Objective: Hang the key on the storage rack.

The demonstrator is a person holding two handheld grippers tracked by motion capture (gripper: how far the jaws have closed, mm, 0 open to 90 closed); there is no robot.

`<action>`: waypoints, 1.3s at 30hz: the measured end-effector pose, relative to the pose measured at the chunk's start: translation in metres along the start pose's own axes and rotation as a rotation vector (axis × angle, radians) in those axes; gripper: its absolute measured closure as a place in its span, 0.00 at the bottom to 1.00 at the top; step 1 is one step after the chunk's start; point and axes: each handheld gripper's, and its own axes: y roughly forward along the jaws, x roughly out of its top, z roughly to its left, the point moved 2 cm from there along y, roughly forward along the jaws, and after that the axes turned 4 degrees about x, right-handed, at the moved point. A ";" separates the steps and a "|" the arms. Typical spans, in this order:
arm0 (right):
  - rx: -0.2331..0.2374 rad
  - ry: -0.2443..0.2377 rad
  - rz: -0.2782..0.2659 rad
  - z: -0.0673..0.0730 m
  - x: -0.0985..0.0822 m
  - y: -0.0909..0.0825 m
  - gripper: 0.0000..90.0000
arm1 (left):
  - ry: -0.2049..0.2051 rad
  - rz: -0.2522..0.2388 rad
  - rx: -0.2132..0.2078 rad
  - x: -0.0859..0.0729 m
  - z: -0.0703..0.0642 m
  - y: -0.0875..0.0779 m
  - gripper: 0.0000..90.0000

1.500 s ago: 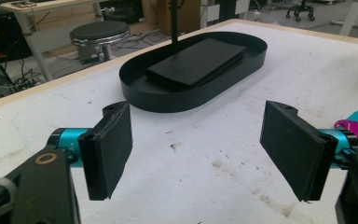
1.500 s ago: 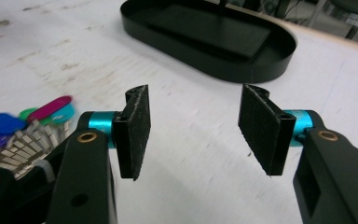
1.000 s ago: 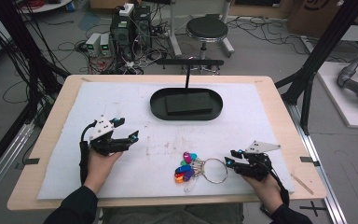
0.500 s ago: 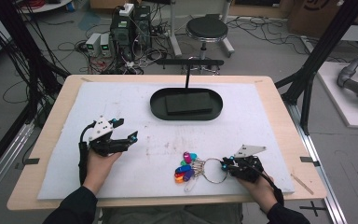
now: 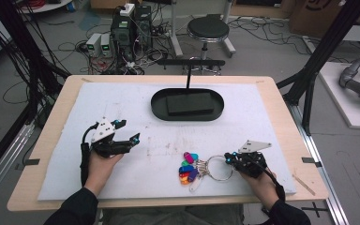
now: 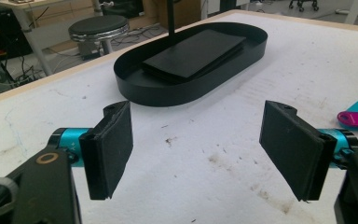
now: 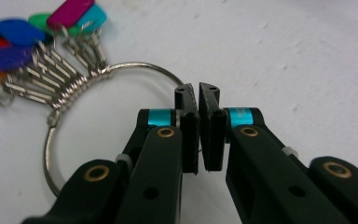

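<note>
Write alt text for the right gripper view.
The right claw has just closed its black jaws on the wire of a large metal key ring lying on the white table. Colourful key tags fan from the ring at upper left.

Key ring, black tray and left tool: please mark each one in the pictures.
Key ring (image 7: 142, 68): right gripper view, top arc of the metal loop.
Black tray (image 5: 158, 104): high view, left rim.
Left tool (image 6: 196, 151): left gripper view, midway between its open pads.
</note>
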 end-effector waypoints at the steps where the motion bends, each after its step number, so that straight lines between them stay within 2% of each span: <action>1: -0.003 0.005 -0.014 -0.002 0.001 -0.002 0.98 | -0.002 -0.001 0.000 0.000 0.000 0.000 0.29; 9: -0.025 0.035 -0.120 -0.012 0.019 -0.009 0.98 | -0.001 -0.003 0.005 -0.001 0.000 -0.001 0.29; 12: -0.003 0.063 -0.156 -0.013 0.026 -0.009 0.98 | 0.005 -0.003 0.005 0.000 0.000 -0.001 0.29; 20: 0.045 0.112 -0.209 -0.006 0.034 -0.007 0.98 | 0.001 -0.005 0.001 -0.001 0.000 -0.001 0.29; 23: 0.069 0.139 -0.223 -0.004 0.035 -0.007 0.97 | 0.004 -0.003 0.001 -0.001 0.000 -0.001 0.29; 27: 0.104 0.200 -0.232 -0.003 0.033 -0.008 0.96 | 0.005 -0.002 -0.001 -0.001 -0.001 0.000 0.29; 32: 0.124 0.233 -0.200 0.000 0.028 -0.006 0.94 | 0.007 -0.001 -0.002 -0.001 -0.002 0.000 0.30; 36: 0.124 0.222 -0.204 0.002 0.029 -0.008 0.96 | 0.008 -0.003 -0.002 -0.001 -0.002 0.000 0.30; 39: 0.126 0.196 -0.208 0.003 0.032 -0.009 0.97 | 0.004 -0.006 -0.002 -0.001 -0.002 0.000 0.30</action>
